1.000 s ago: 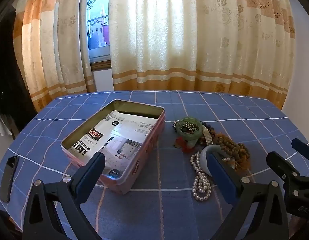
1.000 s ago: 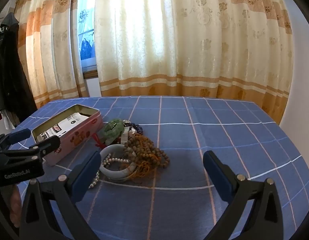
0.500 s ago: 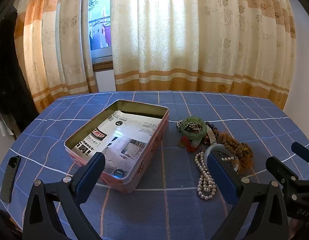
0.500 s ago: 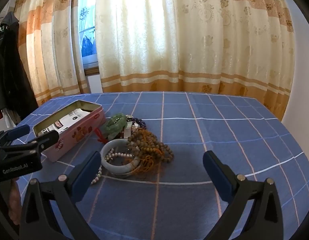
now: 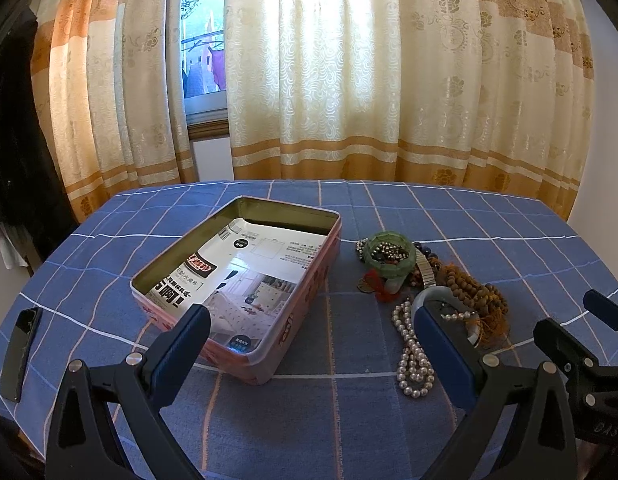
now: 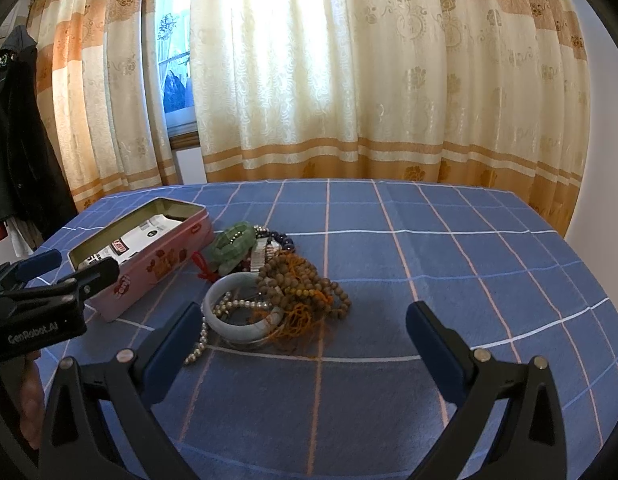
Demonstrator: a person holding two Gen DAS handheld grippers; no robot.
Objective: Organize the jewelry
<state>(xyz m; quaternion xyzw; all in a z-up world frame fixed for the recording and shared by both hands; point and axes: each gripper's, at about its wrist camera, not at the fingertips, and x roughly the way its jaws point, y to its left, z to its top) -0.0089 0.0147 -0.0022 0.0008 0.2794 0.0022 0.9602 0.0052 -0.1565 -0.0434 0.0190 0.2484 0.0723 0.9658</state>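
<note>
From the left wrist camera, the left gripper [image 5: 309, 330] hangs low over the blue checked tablecloth [image 5: 349, 420], fingers spread wide with nothing between them. Its left finger overlaps the near rim of the open pink rectangular tin [image 5: 245, 280], which has a printed paper sheet lying in its bottom. Just right of the tin sits the jewelry heap: a green bead bracelet [image 5: 389, 254] at the back, a string of white pearls [image 5: 413, 352] trailing toward the camera, a pale jade bangle [image 5: 441, 294] and a bundle of brown wooden prayer beads [image 5: 475, 294]. A dark flat phone [image 5: 20, 348] lies at the cloth's left edge. The right gripper [image 5: 581, 332] shows at the right side.

From the right wrist camera, the right gripper [image 6: 299, 322] is also released, jaws far apart above the cloth [image 6: 429, 280]. The bangle [image 6: 241, 316], with pearls [image 6: 229, 306] draped through it, lies beside its left finger; wooden beads [image 6: 305, 284] touch the bangle. The tin [image 6: 149, 256] stands left of the heap, with the left gripper [image 6: 65, 266] in front of it.
</note>
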